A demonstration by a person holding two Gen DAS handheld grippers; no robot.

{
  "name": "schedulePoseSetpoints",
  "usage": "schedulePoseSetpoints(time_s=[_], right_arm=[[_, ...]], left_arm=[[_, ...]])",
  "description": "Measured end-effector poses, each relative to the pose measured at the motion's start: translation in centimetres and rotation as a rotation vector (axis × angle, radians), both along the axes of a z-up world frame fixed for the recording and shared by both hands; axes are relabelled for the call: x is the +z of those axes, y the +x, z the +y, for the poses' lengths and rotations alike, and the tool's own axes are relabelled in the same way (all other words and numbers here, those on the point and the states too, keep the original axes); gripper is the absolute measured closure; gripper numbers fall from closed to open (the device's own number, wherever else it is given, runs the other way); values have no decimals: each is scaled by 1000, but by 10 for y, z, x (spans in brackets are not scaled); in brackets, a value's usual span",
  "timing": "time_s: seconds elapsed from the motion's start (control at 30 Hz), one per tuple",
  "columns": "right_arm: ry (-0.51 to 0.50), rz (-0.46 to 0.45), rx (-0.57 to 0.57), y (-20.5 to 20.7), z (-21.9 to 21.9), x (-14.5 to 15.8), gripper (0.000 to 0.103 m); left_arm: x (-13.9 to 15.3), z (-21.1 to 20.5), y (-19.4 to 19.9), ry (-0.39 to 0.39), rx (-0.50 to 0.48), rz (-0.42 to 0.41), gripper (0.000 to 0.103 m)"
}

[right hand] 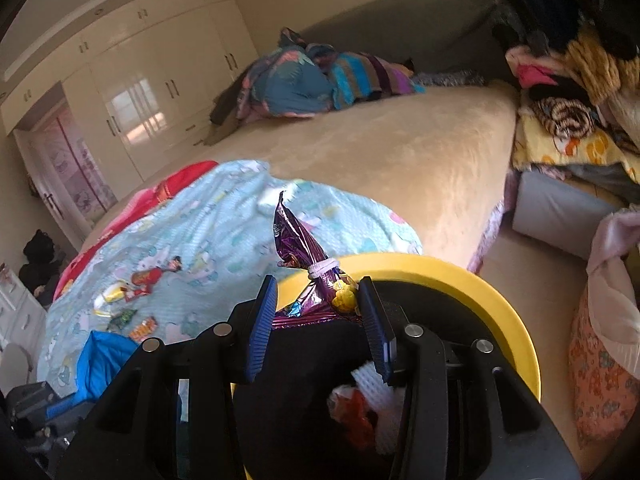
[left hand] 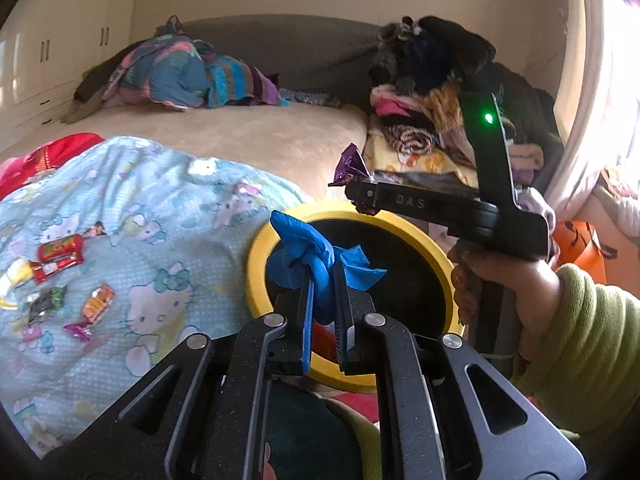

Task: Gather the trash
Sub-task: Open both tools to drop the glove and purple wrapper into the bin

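My left gripper [left hand: 322, 276] is shut on a crumpled blue glove [left hand: 316, 256] and holds it over the near rim of a yellow-rimmed bin [left hand: 256, 264]. My right gripper [right hand: 316, 300] holds a purple foil snack bag [right hand: 304, 264], tied with a white band, between its blue pads [right hand: 262, 320] above the bin [right hand: 500, 304]; the jaws stand fairly wide. In the left wrist view the right gripper [left hand: 362, 196] reaches over the bin's far rim with the purple bag [left hand: 352, 164] at its tip. Trash [right hand: 360, 400] lies inside the bin. Several candy wrappers [left hand: 60, 260] lie on the light-blue blanket [left hand: 160, 200].
The beige bed [right hand: 400, 152] carries a heap of colourful bedding [right hand: 320, 76] at the back. A pile of clothes [left hand: 432, 92] stands at the right. White wardrobes [right hand: 140, 92] line the left wall. An orange floral bag [right hand: 600, 380] sits on the floor at the right.
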State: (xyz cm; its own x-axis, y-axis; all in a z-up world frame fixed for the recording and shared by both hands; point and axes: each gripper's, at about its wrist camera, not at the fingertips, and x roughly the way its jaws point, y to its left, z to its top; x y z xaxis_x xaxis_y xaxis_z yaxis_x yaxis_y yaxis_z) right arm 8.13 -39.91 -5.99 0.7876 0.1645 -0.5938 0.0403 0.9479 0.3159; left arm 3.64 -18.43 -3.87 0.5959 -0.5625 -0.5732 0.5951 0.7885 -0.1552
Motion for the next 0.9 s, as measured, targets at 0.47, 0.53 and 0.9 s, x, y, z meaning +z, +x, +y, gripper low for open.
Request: schedulePoseSetpoints(time_s=[0.47, 0.53, 0.9], right_arm=[[35, 121, -67, 8, -29, -42, 63], [44, 132, -75, 9, -33, -45, 62], [77, 119, -121, 5, -35, -35, 38]], left_arm=[[-35, -34, 12, 56, -48, 72, 98], [-38, -38, 13, 61, -54, 73, 98], [-25, -26, 17, 9, -16, 18, 10]])
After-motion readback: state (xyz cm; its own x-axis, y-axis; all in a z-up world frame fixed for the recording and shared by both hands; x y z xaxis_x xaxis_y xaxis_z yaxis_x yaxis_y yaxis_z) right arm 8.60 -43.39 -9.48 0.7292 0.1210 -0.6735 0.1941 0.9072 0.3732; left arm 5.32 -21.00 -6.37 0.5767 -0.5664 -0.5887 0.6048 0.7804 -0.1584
